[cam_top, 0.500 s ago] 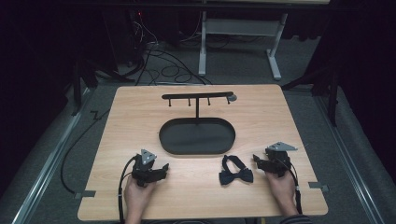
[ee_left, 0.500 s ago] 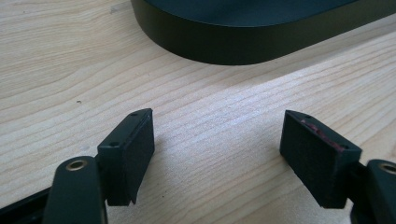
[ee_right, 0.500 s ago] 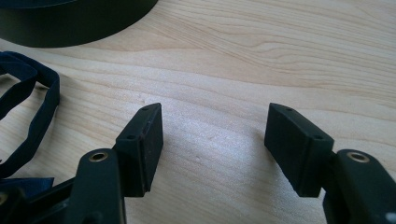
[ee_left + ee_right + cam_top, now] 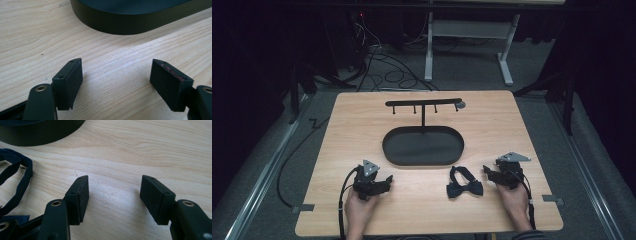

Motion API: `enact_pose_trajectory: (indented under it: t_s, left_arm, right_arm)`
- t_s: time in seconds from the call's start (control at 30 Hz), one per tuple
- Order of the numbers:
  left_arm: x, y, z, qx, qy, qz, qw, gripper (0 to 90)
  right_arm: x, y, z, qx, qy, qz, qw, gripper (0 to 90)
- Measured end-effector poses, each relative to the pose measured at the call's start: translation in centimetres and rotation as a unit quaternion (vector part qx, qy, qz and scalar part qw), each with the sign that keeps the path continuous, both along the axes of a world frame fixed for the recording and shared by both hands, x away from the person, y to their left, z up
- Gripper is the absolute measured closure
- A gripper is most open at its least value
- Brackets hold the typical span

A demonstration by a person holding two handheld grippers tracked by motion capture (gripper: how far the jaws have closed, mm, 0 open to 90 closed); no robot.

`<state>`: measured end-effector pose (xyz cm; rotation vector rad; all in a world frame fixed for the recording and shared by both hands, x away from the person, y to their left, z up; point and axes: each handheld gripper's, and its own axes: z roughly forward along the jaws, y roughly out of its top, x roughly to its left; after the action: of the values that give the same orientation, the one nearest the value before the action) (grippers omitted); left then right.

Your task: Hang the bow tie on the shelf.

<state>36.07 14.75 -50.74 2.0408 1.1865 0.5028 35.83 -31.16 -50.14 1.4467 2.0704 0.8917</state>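
High view: bow tie (image 4: 465,183) lower right of centre on table (image 4: 512,120), just beside right gripper (image 4: 490,173), apart from it; left gripper (image 4: 385,181) at lower left, w/ nothing nearby. Left gripper view: jaws wide apart over bare wood, tray (image 4: 130,23) at top. Right gripper view: jaws spread, empty; strap at left edge. Prob. light, soft, floppy fabric; best pinched at centre knot, not loose strap.

place: lab | signs: dark curtains, floor cables (image 4: 382,70), wooden test table (image 4: 522,125)
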Motion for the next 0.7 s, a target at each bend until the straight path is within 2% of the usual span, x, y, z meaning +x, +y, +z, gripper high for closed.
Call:
enact_pose_trajectory:
  t_s: [0.17, 0.37, 0.4, 0.6, 0.7]
  left_arm:
    - [0.0, 0.0, 0.0, 0.0, 0.0, 0.0, 1.0, 26.7]
    - [0.0, 0.0, 0.0, 0.0, 0.0, 0.0, 1.0, 26.7]
    - [0.0, 0.01, 0.0, 0.0, 0.0, 0.0, 1.0, 26.7]
    - [0.01, 0.0, -0.01, -0.001, -0.001, 0.0, 1.0, 26.8]
    - [0.01, 0.01, 0.0, 0.0, 0.0, 0.0, 1.0, 26.8]
  right_arm:
    - [0.01, -0.03, 0.0, 0.001, -0.001, -0.001, 1.0, 42.4]
    - [-0.05, -0.15, 0.02, 0.02, 0.0, 0.002, 0.9998, 46.1]
    - [-0.18, -0.05, 0.07, 0.029, 0.003, 0.004, 0.9996, 46.8]
    - [-0.63, 0.17, 0.5, 0.043, 0.0, 0.016, 0.9989, 49.0]
    - [-0.74, 0.17, 0.65, 0.051, 0.006, 0.024, 0.9984, 51.8]
